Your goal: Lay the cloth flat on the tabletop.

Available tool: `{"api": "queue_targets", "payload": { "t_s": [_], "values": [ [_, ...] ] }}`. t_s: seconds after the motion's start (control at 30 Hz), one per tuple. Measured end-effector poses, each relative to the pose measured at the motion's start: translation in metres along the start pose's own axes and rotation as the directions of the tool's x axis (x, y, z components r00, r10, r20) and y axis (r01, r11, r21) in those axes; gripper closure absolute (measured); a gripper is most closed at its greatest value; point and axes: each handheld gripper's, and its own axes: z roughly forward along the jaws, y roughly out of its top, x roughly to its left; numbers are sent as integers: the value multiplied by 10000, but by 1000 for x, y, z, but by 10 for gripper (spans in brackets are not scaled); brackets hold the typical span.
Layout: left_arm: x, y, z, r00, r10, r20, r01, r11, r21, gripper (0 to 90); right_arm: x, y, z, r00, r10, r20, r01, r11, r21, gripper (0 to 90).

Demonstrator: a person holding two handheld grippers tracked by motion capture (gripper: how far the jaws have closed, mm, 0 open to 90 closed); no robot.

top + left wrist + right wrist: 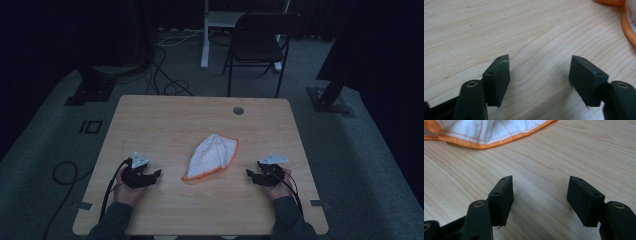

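Two grippers sat low on the wooden table (150, 120) nearest me, one in each of my hands: my left gripper (540, 75) with its jaws spread and nothing between them but bare wood grain, my right gripper (540, 195) likewise gaping and empty. Between them, a little farther out, lay the white cloth with orange hem (211, 156), bunched and folded over itself into a rough wedge, apart from both grippers. From my left gripper's camera its orange edge showed just at the upper right corner; from my right gripper's camera the hem ran across the top left. I judged I was at the very start, poised to reach in; the next move would call for bringing each gripper to an edge or corner and pinching the thin fabric against the table. Beyond stood a black folding chair (257, 42) and floor cables. No brand, label or writing could be read anywhere.
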Motion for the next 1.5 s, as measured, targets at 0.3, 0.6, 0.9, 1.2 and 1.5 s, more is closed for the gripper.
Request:
{"api": "queue_targets", "payload": {
  "t_s": [0.3,0.6,0.9,1.2,1.5],
  "values": [
    [-5,1,-3,9996,40,274,-40,10000,1,476,2,0,-1,9999,49,102,-48,10000,-66,494],
    [-19,5,-9,9975,356,604,-342,9991,-243,480,13,4,-1,9996,-233,168,234,9997,-42,600],
    [-36,11,-12,9926,726,976,-675,9962,-548,480,22,12,-3,9995,-311,-44,309,9991,-301,707],
    [-56,17,-7,9828,1169,1427,-1090,9921,-620,480,37,21,0,9979,-523,-387,503,9974,-519,739],
    [-72,21,-2,9717,1600,1738,-1514,9865,-619,479,51,28,8,9954,-699,-652,661,9961,-590,718]
  ]
}}
